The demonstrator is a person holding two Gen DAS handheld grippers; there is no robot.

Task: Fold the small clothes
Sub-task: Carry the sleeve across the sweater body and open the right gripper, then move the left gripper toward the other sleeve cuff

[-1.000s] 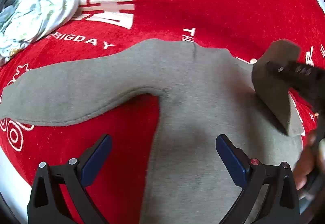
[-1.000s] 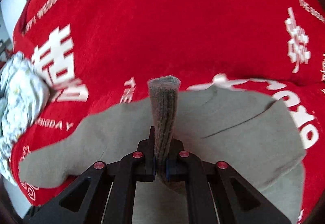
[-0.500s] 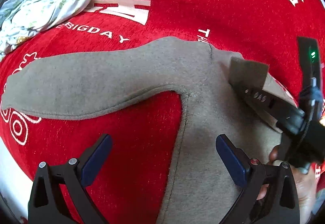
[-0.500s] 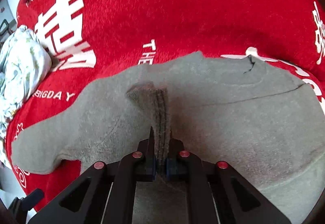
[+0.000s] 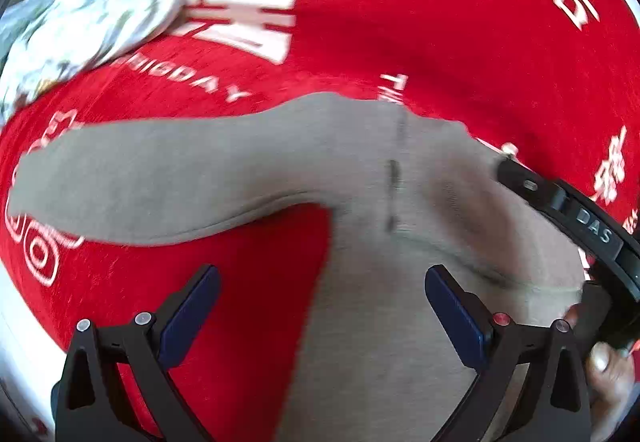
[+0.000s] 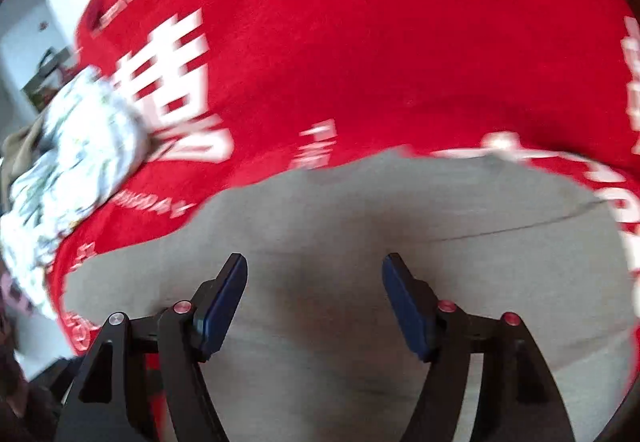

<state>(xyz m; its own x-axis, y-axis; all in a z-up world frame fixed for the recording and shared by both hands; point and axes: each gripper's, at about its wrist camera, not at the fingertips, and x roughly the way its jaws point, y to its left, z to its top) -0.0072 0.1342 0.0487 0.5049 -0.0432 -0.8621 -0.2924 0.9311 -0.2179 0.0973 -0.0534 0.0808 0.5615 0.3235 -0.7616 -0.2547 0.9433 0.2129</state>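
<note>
A small grey long-sleeved top (image 5: 360, 282) lies flat on a red cloth with white lettering. One sleeve (image 5: 160, 177) stretches out to the left; the other sleeve is folded in over the body. My left gripper (image 5: 320, 306) hovers open over the armpit area, with nothing between its blue pads. In the right wrist view the grey top (image 6: 440, 242) fills the lower half, and my right gripper (image 6: 316, 294) hangs just above it with its jaws opening and no cloth between them. The right gripper's black body (image 5: 580, 226) shows at the right edge of the left wrist view.
A crumpled white floral garment (image 5: 92, 5) lies at the far left on the red cloth (image 5: 440, 21); the same floral garment (image 6: 76, 161) appears in the right wrist view. A hand (image 5: 608, 382) holds the right gripper. The cloth's white edge runs along the lower left.
My right gripper was shut on the grey sleeve end, carried it in over the top's body, and has now let go; its jaws stand apart. The left gripper stayed open.
</note>
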